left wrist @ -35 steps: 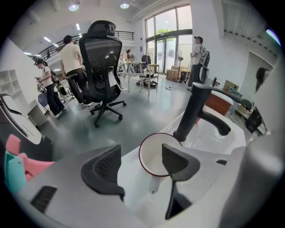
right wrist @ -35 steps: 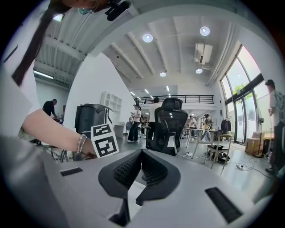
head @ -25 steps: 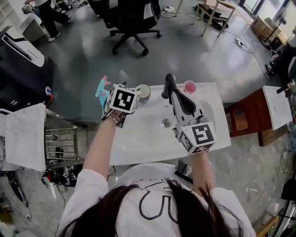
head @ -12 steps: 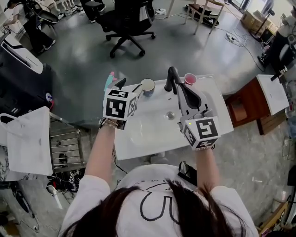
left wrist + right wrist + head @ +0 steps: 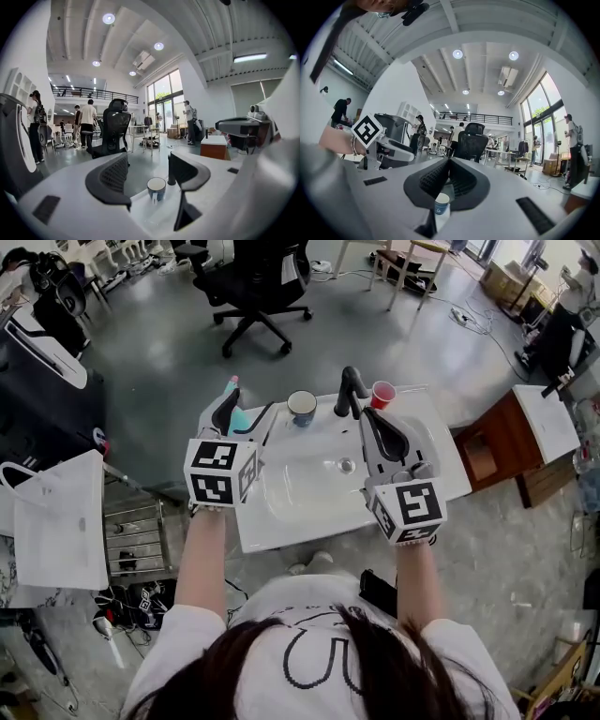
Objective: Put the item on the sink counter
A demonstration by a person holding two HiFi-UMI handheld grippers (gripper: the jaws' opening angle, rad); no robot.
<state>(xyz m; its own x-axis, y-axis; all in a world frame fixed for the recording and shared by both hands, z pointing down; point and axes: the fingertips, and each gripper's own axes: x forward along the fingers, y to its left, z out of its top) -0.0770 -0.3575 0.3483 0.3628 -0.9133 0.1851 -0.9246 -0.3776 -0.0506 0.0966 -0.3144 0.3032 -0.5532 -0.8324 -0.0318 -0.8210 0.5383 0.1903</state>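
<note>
While the cup (image 5: 302, 407) stands upright at the counter's (image 5: 281, 521) back edge, just left of the faucet (image 5: 348, 390), bare basin lies open in front of it. The left gripper (image 5: 248, 405) hangs over the left rim, jaws spread and empty. The right gripper (image 5: 367, 416), jaws pressed together, is over the right side. Since a second ago the left gripper has drawn back from the cup.
</note>
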